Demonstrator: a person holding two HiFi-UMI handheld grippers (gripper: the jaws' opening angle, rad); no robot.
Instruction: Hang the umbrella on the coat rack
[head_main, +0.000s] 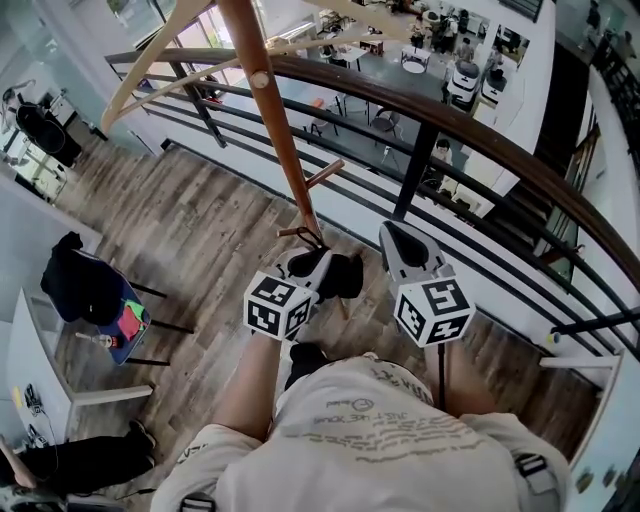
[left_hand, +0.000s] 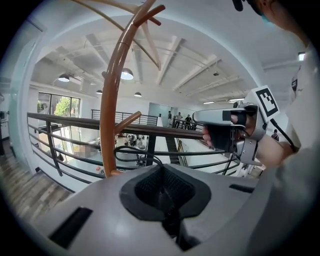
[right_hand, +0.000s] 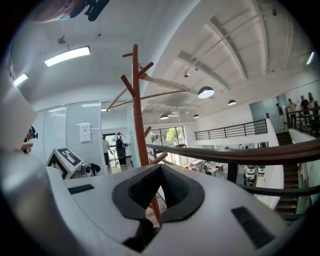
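The left gripper (left_hand: 162, 190) has its jaws pinched on the thin black strap loop (left_hand: 131, 147) of the umbrella (head_main: 345, 278). The umbrella itself is a black bundle hanging just beside that gripper, on its right side. The loop reaches forward to the coat rack (head_main: 285, 140), right up against the pole by a short low peg (head_main: 292, 232) (can't tell if it's actually over the peg or just next to it). The right gripper (right_hand: 156, 200) is pressed together on nothing, near the railing (head_main: 420, 110), well apart from the umbrella.
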